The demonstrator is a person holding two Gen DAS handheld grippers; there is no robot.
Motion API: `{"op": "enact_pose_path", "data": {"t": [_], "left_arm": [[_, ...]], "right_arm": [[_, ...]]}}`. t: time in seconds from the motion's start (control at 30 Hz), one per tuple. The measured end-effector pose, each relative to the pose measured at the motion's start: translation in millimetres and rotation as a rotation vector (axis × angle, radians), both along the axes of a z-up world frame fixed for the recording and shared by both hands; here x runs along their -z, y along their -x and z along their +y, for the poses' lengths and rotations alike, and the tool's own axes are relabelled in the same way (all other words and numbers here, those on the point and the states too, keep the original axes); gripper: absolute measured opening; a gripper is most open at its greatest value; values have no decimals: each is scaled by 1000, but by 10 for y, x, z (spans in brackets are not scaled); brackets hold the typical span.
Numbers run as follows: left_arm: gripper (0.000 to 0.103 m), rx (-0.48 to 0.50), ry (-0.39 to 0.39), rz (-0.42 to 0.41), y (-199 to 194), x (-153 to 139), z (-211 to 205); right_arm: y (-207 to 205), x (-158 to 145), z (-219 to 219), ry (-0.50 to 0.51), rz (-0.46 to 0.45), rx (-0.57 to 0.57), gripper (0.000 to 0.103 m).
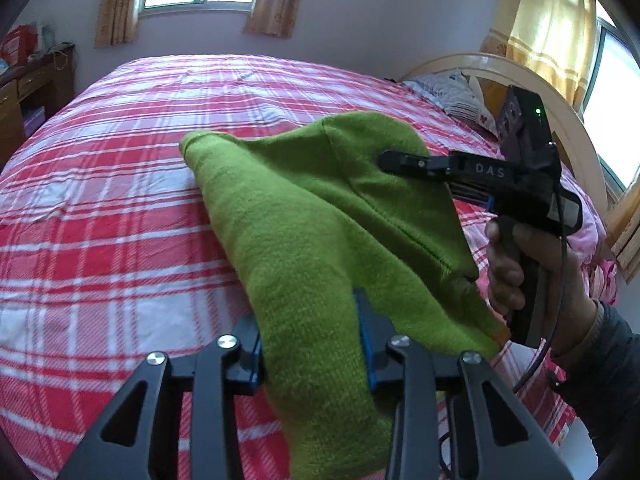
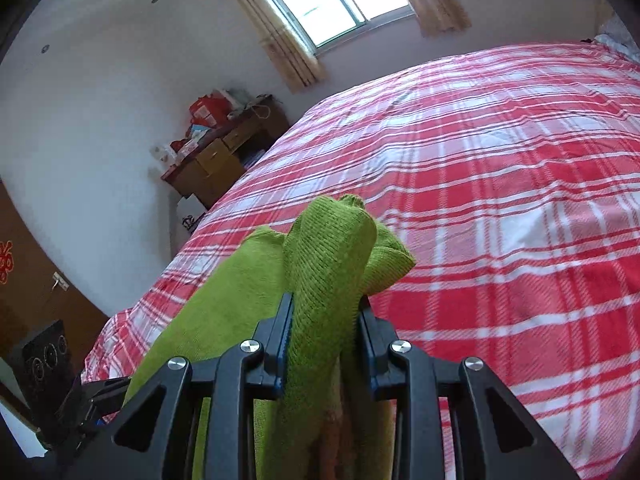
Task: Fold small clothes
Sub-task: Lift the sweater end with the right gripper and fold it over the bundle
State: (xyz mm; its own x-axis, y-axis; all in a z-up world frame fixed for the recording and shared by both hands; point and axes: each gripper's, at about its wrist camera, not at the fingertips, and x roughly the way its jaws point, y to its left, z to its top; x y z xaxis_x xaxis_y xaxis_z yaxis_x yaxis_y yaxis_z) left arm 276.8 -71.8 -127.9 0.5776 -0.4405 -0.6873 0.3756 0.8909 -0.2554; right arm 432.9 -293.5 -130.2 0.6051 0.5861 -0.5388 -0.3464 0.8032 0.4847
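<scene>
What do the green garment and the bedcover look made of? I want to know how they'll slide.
Green garment: seems knitted, fuzzy wool or acrylic, with visible ribbing and matte nap. Bedcover: seems thin woven cotton, red-and-white plaid, matte and lightly creased.

We take the bed [image 1: 140, 152] as our landmark. Its plaid top lies bare and open across the middle and toward the far edge, so we see broad room there for either gripper. Over its near side the green garment [image 1: 312, 220] hangs between the left gripper [image 1: 312, 344] and the right gripper [image 2: 324, 320], filling the space directly ahead of both. Off the bed's far left corner stands a cluttered wooden desk [image 2: 224, 152]. At its right end a pillow [image 1: 456, 92] and the curved headboard [image 1: 560, 108] close that side.
</scene>
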Motion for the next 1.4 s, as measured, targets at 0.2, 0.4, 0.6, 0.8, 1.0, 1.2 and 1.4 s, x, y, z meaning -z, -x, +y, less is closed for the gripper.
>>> {"op": "enact_pose_path", "data": {"t": [0.2,0.4,0.6,0.8,1.0,1.2,1.4], "left_arm": [[37,-36,6,-14,147,-34,194],[37,-56,21,-9,216,8,355],[37,-64,25,-21,331,1,512],[36,-90,17,-44,380,-81,647],[36,-120,3,-69,413,-154,852],[36,-157,-7,-78,437,-176,1070],[36,-194,-2,-88,477,-212,1262]], "right_arm": [[100,-102,280,-15,-16,-39,18],[123,-50,464,8,-5,-57,17],[121,-9,486,-9,16,-72,15],[95,-36,642,-30,23,-100,13],[43,-74,902,-40,17,-144,13],[-25,-91,1213,-45,19,-186,13],[-61,-101,1489,-42,22,-220,13]]}}
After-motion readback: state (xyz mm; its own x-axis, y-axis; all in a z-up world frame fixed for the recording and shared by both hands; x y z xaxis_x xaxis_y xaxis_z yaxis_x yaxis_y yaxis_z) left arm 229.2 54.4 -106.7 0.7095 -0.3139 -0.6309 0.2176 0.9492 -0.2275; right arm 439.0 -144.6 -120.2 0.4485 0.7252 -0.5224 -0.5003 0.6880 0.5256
